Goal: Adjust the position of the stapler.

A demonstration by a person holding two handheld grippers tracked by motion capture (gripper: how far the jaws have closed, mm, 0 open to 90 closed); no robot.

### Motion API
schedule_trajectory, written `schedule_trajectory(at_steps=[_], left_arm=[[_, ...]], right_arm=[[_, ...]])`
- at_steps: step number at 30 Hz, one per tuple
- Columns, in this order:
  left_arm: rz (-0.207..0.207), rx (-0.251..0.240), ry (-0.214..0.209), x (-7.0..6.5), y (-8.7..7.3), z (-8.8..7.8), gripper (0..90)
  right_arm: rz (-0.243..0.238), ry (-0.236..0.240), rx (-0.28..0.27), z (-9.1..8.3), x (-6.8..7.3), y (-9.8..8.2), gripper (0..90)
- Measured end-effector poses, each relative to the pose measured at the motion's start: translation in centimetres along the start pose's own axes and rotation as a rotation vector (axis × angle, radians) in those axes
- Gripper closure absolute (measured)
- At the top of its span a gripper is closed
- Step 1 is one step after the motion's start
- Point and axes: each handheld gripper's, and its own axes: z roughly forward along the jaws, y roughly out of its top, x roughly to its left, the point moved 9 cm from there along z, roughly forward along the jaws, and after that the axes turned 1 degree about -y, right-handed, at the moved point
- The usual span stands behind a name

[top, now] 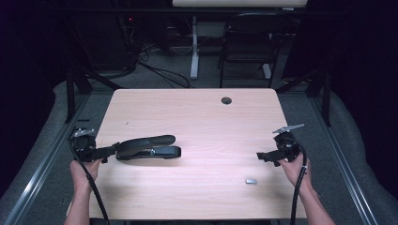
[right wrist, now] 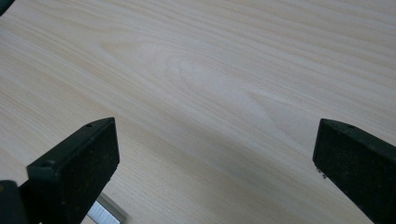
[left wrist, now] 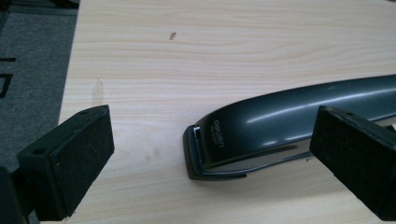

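Stapler [top: 148,146]: black, long-armed, lying near the desk's [top: 197,117] left edge. Likely heavy, rigid, its glossy top slippery; best taken across the narrow rear end. Left gripper [top: 110,151] wide open, empty, at that end. Right gripper [top: 261,156] wide open, empty, near the right edge.

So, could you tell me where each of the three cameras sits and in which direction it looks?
High view: above the person's side, looking forward and down on the table; both forearms, left gripper and right gripper show.
Left gripper view: rides the left gripper, looking along its open jaws at the stapler.
Right gripper view: rides the right gripper, looking between open jaws at bare wood and the strip of staples.
Shared: the high view also shows the stapler and the staples.
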Motion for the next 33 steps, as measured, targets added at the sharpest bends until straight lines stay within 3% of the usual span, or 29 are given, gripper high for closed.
schedule_trajectory(at_steps=[6, 11, 12, 18, 20, 21, 23, 25, 26, 29, 30, 33], left_arm=[[-0.056, -0.014, 0.016, 1.2, 0.3, 0.3, 0.1], [-0.059, -0.014, 0.011, 1.7, 0.6, 0.5, 0.0], [-0.063, -0.017, 0.036, 2.1, 0.7, 0.9, 0.0], [-0.064, -0.009, 0.058, 2.6, 1.3, 1.7, 0.0], [-0.075, 0.022, 0.100, 3.4, 1.2, 2.2, 0.2], [-0.091, 0.017, 0.105, 3.6, 1.3, 2.2, 3.2], [-0.106, 0.012, 0.104, 3.9, 1.3, 2.2, 19.2], [-0.123, 0.005, 0.091, 4.2, 1.3, 2.4, 22.1], [-0.130, 0.010, 0.065, 4.1, 1.1, 2.5, 29.6], [-0.125, 0.016, 0.064, 4.0, 1.0, 2.5, 40.9], [-0.125, 0.008, 0.033, 3.8, 1.0, 2.6, 44.6], [-0.119, 0.017, 0.017, 3.5, 0.7, 2.9, 54.4]], right_arm=[[0.001, 0.010, 0.006, 0.1, 0.0, -0.1, 0.5], [-0.008, 0.010, 0.013, 0.3, 0.3, -0.1, 0.6], [-0.017, 0.013, 0.016, 0.3, 0.4, -0.1, 0.6], [-0.001, 0.020, 0.014, 0.4, 0.4, -0.1, 0.9], [0.005, 0.026, 0.009, 0.3, 0.4, -0.1, 1.0], [0.009, 0.023, 0.005, 0.2, 0.4, -0.1, 1.1], [0.010, 0.023, 0.004, 0.2, 0.4, -0.1, 1.1], [0.015, 0.032, 0.009, 0.3, 0.4, -0.1, 1.3], [0.020, 0.028, 0.009, 0.4, 0.3, -0.1, 1.4], [0.032, 0.043, 0.013, 0.5, 0.1, -0.3, 1.4], [0.035, 0.041, 0.009, 0.4, 0.0, -0.3, 1.7], [0.035, 0.040, 0.007, 0.3, 0.1, -0.2, 1.9]])
